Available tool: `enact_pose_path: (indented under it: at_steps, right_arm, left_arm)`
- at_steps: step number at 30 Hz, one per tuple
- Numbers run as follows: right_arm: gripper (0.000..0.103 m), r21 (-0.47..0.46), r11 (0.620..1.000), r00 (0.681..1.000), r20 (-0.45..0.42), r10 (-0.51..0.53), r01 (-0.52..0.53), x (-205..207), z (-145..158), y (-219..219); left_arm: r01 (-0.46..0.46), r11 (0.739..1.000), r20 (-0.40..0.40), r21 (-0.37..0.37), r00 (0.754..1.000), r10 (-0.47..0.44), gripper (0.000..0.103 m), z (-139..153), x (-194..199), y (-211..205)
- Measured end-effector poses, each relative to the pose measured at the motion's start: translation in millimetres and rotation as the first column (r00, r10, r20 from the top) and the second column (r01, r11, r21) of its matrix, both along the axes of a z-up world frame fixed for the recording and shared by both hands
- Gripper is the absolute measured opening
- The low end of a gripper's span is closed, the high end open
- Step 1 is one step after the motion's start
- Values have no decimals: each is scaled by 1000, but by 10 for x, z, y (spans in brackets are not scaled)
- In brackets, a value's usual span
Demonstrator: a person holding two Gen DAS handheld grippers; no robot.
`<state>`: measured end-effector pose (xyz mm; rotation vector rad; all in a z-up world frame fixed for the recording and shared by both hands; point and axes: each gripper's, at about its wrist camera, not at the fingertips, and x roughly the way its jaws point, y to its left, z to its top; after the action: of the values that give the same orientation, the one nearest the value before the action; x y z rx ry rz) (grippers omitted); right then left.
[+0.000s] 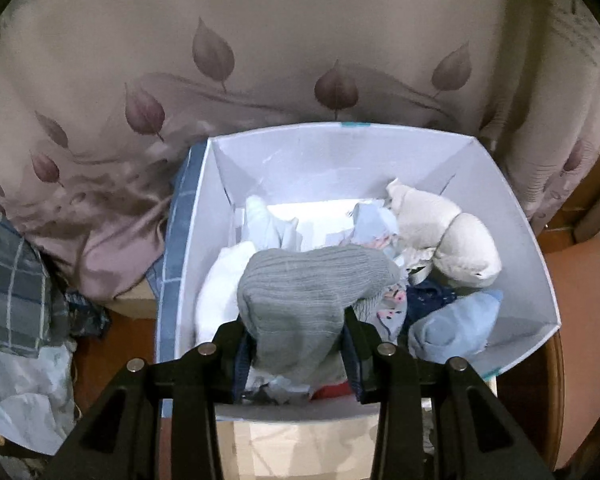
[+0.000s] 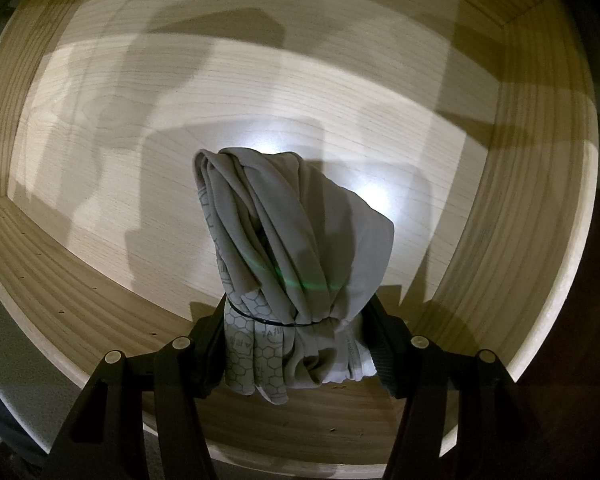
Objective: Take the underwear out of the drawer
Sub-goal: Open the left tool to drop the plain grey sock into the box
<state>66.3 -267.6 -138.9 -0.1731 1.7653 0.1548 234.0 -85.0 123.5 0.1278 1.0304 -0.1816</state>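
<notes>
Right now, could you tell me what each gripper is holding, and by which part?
The left gripper pinches a grey ribbed garment at its near end; the right gripper clamps grey bundled underwear near its banded lower end.

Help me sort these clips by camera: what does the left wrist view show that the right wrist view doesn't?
Only the left wrist view shows a white box full of bundled clothes, a leaf-patterned cloth behind it, and the left tongs shut on a grey ribbed bundle. Only the right wrist view shows a bare wooden drawer and the right tongs shut on grey underwear with a hexagon-print band. Both show black tongs gripping grey fabric.
</notes>
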Motion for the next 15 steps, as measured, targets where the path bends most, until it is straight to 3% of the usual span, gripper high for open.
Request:
enact_pose_path:
  at_steps: [15]
  right_arm:
    - [58, 0, 1000, 1000, 2, -2, 2, -4, 3, -1]
  left_arm:
    - [-23, 998, -38, -55, 999, 21, 55, 39, -96, 79]
